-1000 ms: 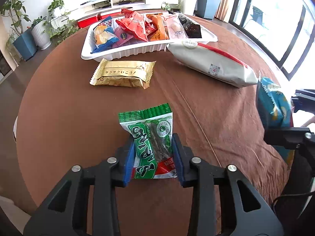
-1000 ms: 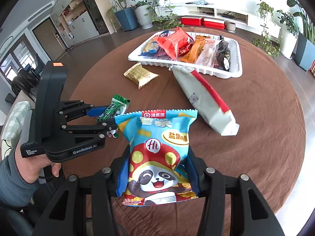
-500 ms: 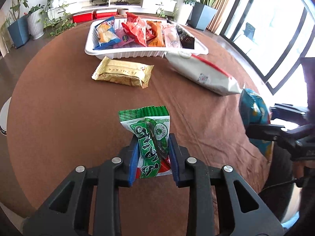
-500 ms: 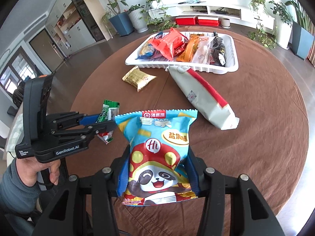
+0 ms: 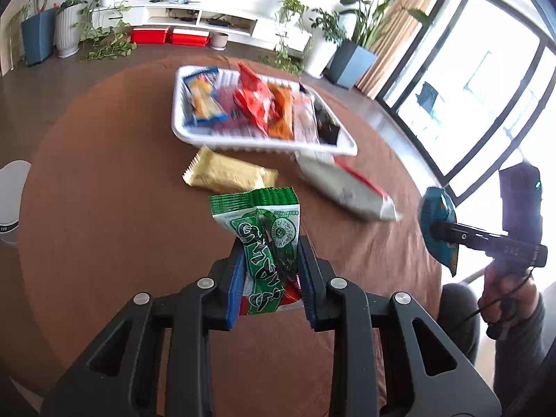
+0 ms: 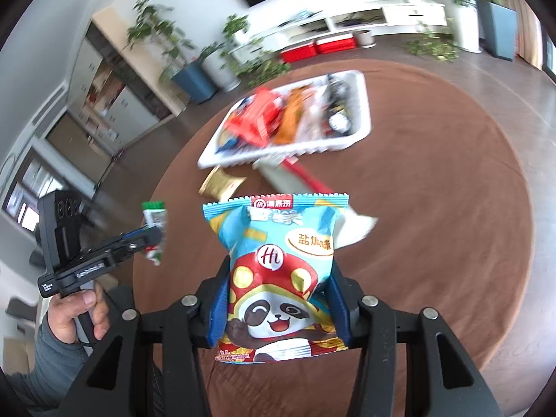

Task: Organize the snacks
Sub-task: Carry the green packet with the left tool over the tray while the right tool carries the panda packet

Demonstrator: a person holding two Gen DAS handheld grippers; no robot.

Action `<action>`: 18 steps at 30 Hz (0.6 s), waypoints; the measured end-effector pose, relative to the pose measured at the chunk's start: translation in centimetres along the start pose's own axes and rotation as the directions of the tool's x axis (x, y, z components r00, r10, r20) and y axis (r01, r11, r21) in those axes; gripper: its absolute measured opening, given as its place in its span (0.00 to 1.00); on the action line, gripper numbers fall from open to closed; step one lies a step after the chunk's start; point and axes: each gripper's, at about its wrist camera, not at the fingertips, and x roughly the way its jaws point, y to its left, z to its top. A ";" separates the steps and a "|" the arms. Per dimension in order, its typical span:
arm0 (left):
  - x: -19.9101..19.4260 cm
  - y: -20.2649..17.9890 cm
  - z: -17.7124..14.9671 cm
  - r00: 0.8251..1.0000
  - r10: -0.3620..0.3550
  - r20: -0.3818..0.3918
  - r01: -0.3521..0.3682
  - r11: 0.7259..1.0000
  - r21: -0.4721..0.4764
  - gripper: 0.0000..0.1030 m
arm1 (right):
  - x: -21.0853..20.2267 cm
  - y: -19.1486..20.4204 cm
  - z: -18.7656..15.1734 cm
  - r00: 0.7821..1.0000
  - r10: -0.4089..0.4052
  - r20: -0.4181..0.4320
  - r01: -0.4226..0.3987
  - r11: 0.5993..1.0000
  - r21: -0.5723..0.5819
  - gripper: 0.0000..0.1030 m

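Blk grippers (image 5: 271, 274); blue-padded jaws; grey sleeve (image 6: 52, 358)

Potted plants (image 5: 38, 31) line the far wall beside a low white shelf (image 5: 194, 21), with two red boxes (image 5: 170, 35) beneath it.

The green snack packet (image 5: 266, 239) between the jaws of the left gripper (image 5: 270, 279) is glossy plastic film with a crimped top edge. The fingers (image 5: 314, 285) are matt black plastic with blue pads and small metal screw heads. The panda bag (image 6: 278, 274) between the jaws of the right gripper (image 6: 278, 307) is shiny printed foil (creased in the middle). Ahead of both jaws, the tablecloth (image 5: 104, 208) looks like matt brown cloth, and the white tray (image 5: 264, 140) is smooth ribbed plastic.
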 end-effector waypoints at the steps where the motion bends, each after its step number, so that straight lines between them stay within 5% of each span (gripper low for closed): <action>1: -0.3 0.3 0.4 1.000 -0.001 0.008 0.001 1.000 -0.005 0.25 | -0.5 -0.8 0.5 1.000 -0.005 0.015 0.004 1.000 0.027 0.50; 11: -2.4 2.2 9.1 0.994 0.022 0.102 -0.025 0.999 0.030 0.25 | -4.4 -5.8 7.9 0.982 -0.096 0.161 0.068 0.983 0.170 0.50; 18: -1.1 1.6 15.7 0.994 -0.008 0.108 -0.004 0.994 0.106 0.25 | -2.6 -2.3 15.8 0.979 -0.057 0.198 0.043 0.996 0.074 0.50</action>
